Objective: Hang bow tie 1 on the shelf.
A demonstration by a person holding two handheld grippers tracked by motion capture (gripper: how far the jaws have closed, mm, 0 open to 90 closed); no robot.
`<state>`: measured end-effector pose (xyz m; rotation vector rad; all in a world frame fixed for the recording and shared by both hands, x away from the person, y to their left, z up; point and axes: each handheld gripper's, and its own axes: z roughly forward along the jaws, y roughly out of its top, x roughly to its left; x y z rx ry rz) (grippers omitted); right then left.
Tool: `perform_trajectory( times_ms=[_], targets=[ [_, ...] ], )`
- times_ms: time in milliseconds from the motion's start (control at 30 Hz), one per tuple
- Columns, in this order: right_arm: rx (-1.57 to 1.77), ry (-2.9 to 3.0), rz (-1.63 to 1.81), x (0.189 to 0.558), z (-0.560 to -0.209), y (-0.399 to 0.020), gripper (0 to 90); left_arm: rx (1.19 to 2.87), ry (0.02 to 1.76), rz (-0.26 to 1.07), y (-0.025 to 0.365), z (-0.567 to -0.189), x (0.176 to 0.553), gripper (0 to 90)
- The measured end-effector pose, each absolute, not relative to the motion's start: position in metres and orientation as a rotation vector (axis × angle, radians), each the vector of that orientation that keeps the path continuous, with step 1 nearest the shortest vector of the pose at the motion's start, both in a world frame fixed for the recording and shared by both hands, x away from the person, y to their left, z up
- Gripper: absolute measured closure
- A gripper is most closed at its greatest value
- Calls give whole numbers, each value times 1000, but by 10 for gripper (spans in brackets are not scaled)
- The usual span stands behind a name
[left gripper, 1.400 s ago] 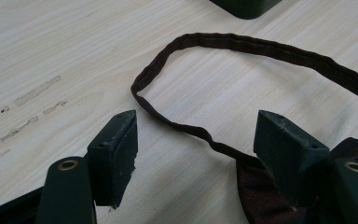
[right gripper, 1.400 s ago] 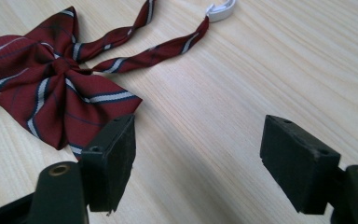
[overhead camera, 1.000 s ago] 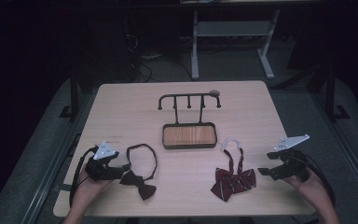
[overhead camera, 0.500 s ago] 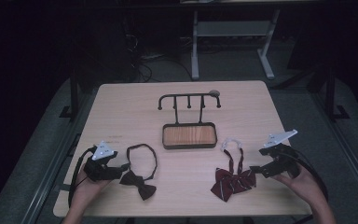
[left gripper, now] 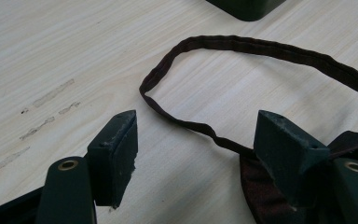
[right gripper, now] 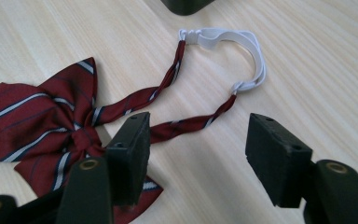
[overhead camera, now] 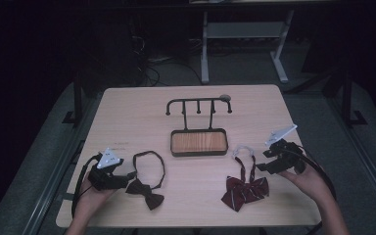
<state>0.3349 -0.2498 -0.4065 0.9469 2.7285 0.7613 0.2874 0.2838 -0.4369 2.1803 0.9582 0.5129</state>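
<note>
So my right gripper (overhead camera: 267,165) just slid in toward the striped red bow tie (overhead camera: 245,190) near-right on the table (overhead camera: 142,117), jaws narrowing but gripping nothing yet, while my left gripper (overhead camera: 127,180) sits open beside the dark bow tie (overhead camera: 144,192).

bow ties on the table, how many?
2. The dark bow tie lies front left by the left gripper; the striped red bow tie lies front right beside the right gripper. None seems hidden.

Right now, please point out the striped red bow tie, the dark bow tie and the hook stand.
striped red bow tie (right gripper: 42,123): right gripper view, on its knot area.
dark bow tie (overhead camera: 146,193): high view, on its bow.
hook stand (overhead camera: 198,142): high view, on its wooden base.
</note>
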Motion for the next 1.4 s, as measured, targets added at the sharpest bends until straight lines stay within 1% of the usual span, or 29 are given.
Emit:
perform_trajectory(
  times_ms=[267,433,533,900,1100,1400],
  targets=[
    [956,2758,691,350,-403,-237,441,2176,953,515,284,-437,288,311],
    [954,2757,682,360,-401,-230,487,2181,948,515,283,-437,288,311],
    [969,2765,675,364,-401,-228,490,2178,950,513,284,-437,289,310],
    [1055,2769,598,384,-412,-221,539,2174,947,513,284,-436,288,310],
    [1105,2762,541,389,-420,-220,564,2176,943,514,283,-435,288,311],
    [1161,2775,490,394,-429,-220,576,2162,945,505,283,-434,288,310]
  ],
)
